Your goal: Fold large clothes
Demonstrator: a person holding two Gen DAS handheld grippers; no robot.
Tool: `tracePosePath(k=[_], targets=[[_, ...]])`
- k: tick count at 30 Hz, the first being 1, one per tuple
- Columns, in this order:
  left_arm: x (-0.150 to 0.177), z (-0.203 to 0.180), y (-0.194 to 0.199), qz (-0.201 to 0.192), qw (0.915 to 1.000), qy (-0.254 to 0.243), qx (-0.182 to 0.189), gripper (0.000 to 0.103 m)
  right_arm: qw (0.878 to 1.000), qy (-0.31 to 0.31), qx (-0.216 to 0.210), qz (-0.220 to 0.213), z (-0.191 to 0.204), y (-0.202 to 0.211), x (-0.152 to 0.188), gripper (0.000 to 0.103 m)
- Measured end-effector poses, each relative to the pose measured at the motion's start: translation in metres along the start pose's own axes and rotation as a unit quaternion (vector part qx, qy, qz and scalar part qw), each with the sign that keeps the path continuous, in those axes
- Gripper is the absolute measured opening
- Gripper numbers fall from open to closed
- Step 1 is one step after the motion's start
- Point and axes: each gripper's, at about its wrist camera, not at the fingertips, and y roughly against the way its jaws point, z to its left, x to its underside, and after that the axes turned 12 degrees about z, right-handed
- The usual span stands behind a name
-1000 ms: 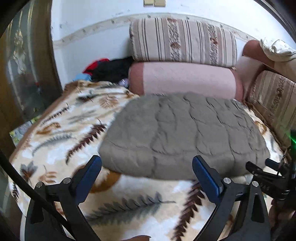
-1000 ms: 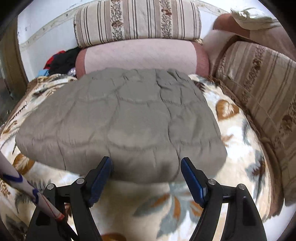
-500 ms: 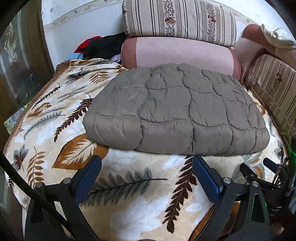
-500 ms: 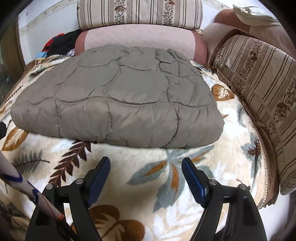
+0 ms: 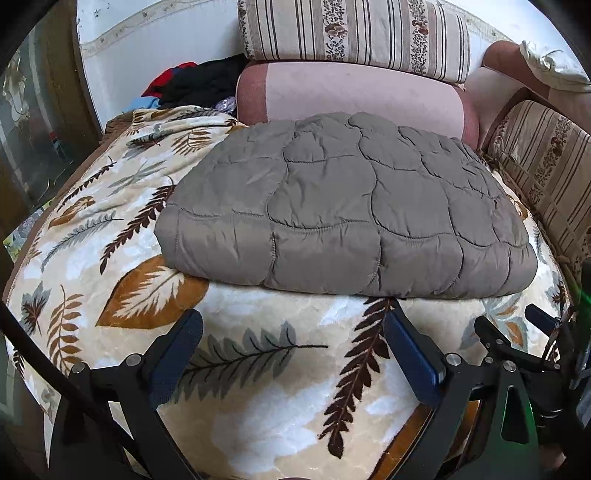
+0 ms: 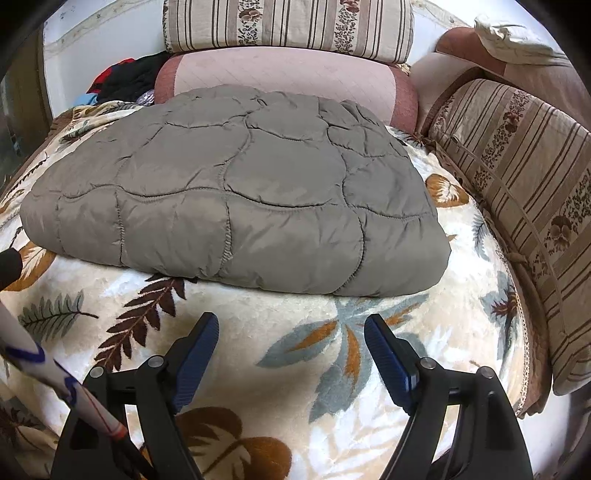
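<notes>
A grey quilted padded garment (image 5: 343, 206) lies folded into a thick rectangle on the leaf-patterned blanket (image 5: 258, 369); it also shows in the right wrist view (image 6: 240, 192). My left gripper (image 5: 293, 330) is open and empty, a little in front of the garment's near edge, above the blanket. My right gripper (image 6: 290, 332) is open and empty, also just short of the near edge. The right gripper also shows at the right edge of the left wrist view (image 5: 517, 343).
A pink bolster (image 5: 354, 96) and striped cushions (image 5: 354, 33) stand behind the garment; another striped cushion (image 6: 524, 177) lines the right side. Dark and red clothes (image 5: 199, 81) are piled at the back left. A wooden cabinet (image 5: 33, 129) stands left.
Both grippers have pulled back from the folded garment toward the near side of the bed; a wider strip of blanket now shows in front of it. The garment lies still.
</notes>
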Motion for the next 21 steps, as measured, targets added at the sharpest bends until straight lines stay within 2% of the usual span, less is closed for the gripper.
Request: tracePosePath(k=[13, 21], targets=[[0.001, -0.001, -0.008, 0.016, 0.9998, 0.001, 0.009, 0.098, 1.0, -0.004, 0.009, 0.018, 0.0, -0.008, 0.0, 0.085], [0.002, 0.001, -0.014, 0.02, 0.9998, 0.002, -0.001, 0.098, 1.0, -0.002, 0.013, 0.027, 0.001, -0.012, 0.0, 0.086]])
